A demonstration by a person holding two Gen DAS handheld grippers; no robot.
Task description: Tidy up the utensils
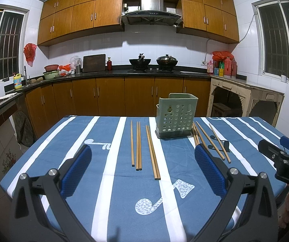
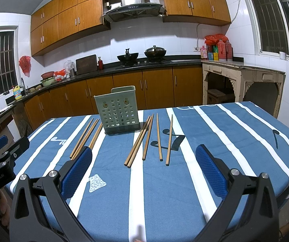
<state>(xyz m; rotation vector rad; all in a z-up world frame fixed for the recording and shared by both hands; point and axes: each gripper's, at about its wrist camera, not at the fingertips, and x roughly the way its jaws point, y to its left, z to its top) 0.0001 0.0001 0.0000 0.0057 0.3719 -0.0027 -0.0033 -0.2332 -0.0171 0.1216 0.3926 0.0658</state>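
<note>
A pale green perforated utensil holder [image 1: 175, 117] [image 2: 118, 111] stands upright near the far edge of the blue striped tablecloth [image 1: 124, 191] [image 2: 164, 181]. Several wooden chopsticks lie flat left of it [image 1: 138, 146] [image 2: 85, 138]; several more lie to its right [image 1: 213, 141] [image 2: 150, 139]. My left gripper [image 1: 143, 155] hovers open over the near table, short of the left chopsticks, nothing between its blue pads. My right gripper [image 2: 144, 157] is open too, just short of the right group. Each gripper shows at the edge of the other's view: the right [image 1: 281, 153], the left [image 2: 1, 149].
Behind the table runs a kitchen counter [image 1: 112, 73] with wooden cabinets, two woks [image 1: 153, 61] on the hob, a chopping board and bottles. A pale side table [image 2: 243, 74] stands at the right. The table's edges drop off left and right; a hand [image 1: 285, 207] holds the right gripper.
</note>
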